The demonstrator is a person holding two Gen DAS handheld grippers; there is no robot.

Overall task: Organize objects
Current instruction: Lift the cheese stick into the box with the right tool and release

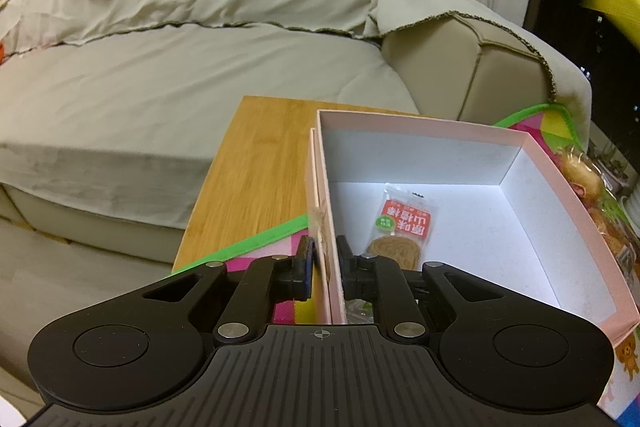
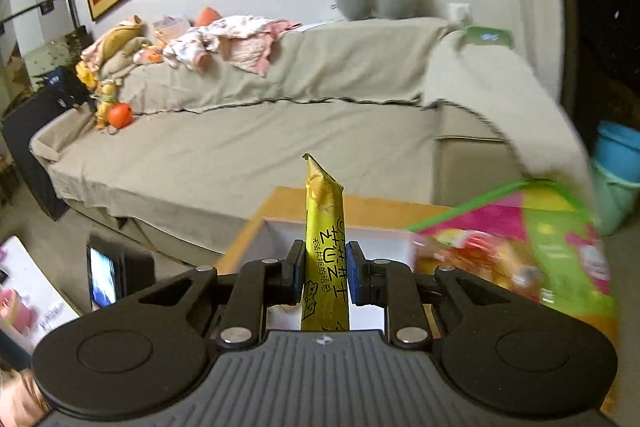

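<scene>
My left gripper is shut on the left wall of an open pink box with a white inside, one finger outside and one inside. A red-labelled snack packet lies on the box floor. My right gripper is shut on a long yellow snack stick packet, held upright above the table. The box shows just beyond it in the right wrist view.
The box stands on a wooden table with a colourful green-edged mat. Several wrapped snacks lie on the mat to the right. A beige sofa with clothes on its back lies beyond the table.
</scene>
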